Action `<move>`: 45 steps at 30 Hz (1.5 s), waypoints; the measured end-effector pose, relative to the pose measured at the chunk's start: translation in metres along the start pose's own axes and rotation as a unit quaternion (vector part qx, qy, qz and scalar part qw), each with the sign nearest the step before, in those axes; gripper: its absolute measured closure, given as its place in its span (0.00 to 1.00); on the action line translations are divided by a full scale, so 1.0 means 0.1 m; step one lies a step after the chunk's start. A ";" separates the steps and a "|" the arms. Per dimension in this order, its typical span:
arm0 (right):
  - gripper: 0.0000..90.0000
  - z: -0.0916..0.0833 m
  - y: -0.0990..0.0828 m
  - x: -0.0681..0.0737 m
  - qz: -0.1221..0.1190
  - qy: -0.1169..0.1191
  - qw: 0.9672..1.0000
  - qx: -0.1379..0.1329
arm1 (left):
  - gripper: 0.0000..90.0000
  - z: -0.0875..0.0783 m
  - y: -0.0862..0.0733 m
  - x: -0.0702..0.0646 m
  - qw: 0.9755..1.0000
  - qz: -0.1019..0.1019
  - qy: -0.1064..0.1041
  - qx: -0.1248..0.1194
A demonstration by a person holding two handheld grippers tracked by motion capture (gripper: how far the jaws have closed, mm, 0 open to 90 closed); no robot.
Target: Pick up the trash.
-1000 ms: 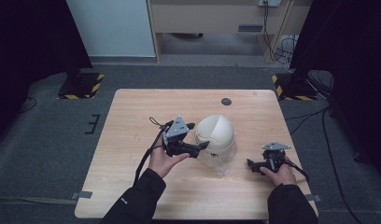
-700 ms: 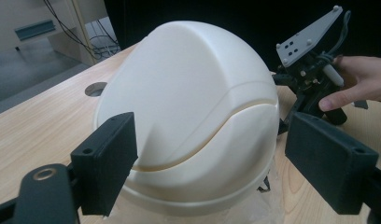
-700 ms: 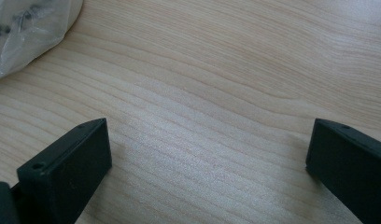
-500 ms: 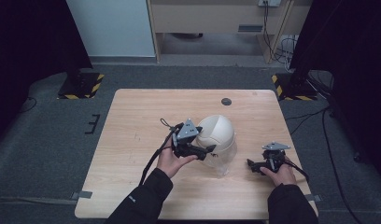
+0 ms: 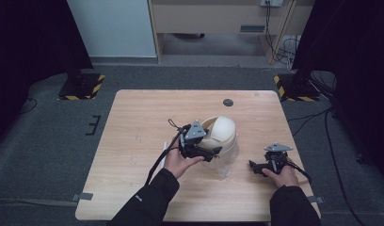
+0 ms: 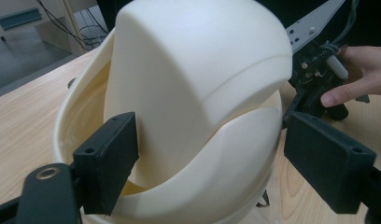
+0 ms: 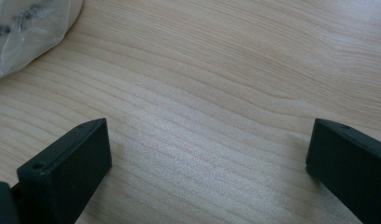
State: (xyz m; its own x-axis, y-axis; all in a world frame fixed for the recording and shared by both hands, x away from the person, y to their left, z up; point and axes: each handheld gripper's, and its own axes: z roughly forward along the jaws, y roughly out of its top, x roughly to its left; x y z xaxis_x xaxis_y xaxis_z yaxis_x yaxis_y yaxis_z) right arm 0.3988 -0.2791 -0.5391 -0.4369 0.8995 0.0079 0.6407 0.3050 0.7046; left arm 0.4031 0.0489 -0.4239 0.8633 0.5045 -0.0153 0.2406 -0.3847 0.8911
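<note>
A cream dome-shaped lid (image 5: 221, 131) sits near the table's middle on a clear plastic piece (image 5: 226, 163). My left gripper (image 5: 212, 150) is at its near left side and stands open. In the left gripper view the lid (image 6: 193, 84) lies between the spread jaws of the left gripper (image 6: 212, 149), and I cannot tell whether they touch it. My right gripper (image 5: 254, 167) rests low at the front right, open, apart from the lid. In the right gripper view the right gripper (image 7: 207, 154) spans bare wood, with clear plastic (image 7: 25, 28) at the upper left.
The wooden table (image 5: 143, 122) carries a small dark round disc (image 5: 228, 102) near its far edge. A white strip (image 5: 165, 147) lies by my left wrist. In the left gripper view the other hand (image 6: 352, 79) and its gripper sit behind the lid.
My left gripper has moved right and closed in on the cream lid, which now sits between its jaws. The right gripper has stayed put.
</note>
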 end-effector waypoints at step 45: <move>0.01 0.00 0.00 0.00 0.000 0.000 1.000 0.000 | 0.18 -0.24 0.16 0.05 0.998 -0.027 0.035 -0.054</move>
State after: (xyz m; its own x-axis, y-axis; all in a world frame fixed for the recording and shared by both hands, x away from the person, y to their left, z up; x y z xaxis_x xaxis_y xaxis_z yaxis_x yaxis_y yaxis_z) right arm 0.3988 -0.2791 -0.5391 -0.4368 0.8995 0.0085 0.6410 0.3045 0.7046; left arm 0.4007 0.0641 -0.3990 0.8158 0.5772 -0.0366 0.2339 -0.2714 0.9336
